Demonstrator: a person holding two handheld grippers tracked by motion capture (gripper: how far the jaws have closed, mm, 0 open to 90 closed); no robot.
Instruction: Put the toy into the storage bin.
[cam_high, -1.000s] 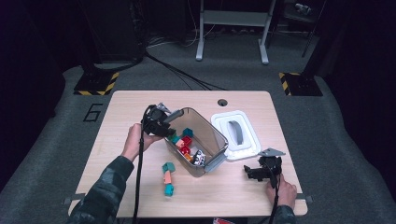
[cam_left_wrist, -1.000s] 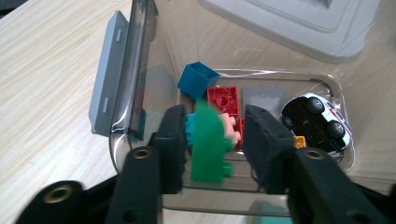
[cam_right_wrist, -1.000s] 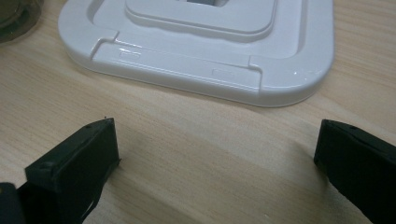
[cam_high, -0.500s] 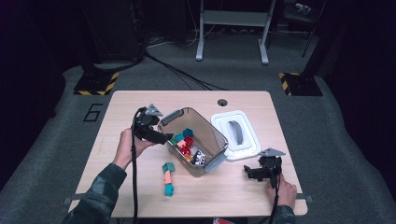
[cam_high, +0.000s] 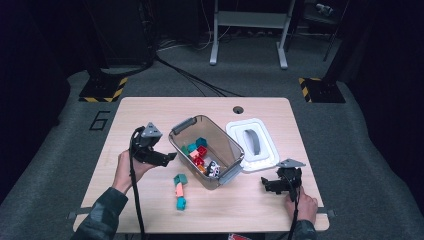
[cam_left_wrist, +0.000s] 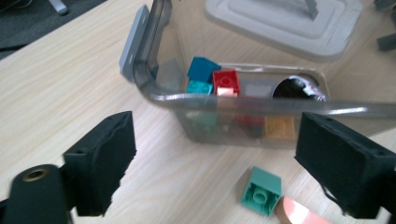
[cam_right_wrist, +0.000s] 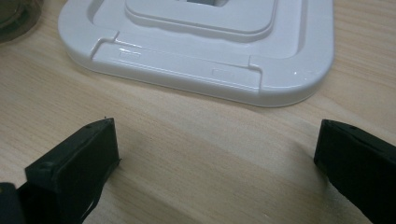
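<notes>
Box (cam_high: 223, 148): middle of the table, long side slanting from far-left to near-right.
Left gripper (cam_high: 169, 157): just beside the box, jaws just opened, nothing between them.
Right gripper (cam_high: 264, 183): jaws wide, nothing held, near the lid (cam_high: 252, 143).

Surroundings beyond the worktop

Grey carpet floor (cam_high: 380, 150) carries a painted numeral 6 (cam_high: 100, 121), two yellow-black striped floor plates (cam_high: 102, 89) (cam_high: 320, 90), black cables (cam_high: 195, 77) and a metal stand (cam_high: 248, 25); the worktop (cam_high: 150, 112) has a round hole (cam_high: 238, 109).
</notes>
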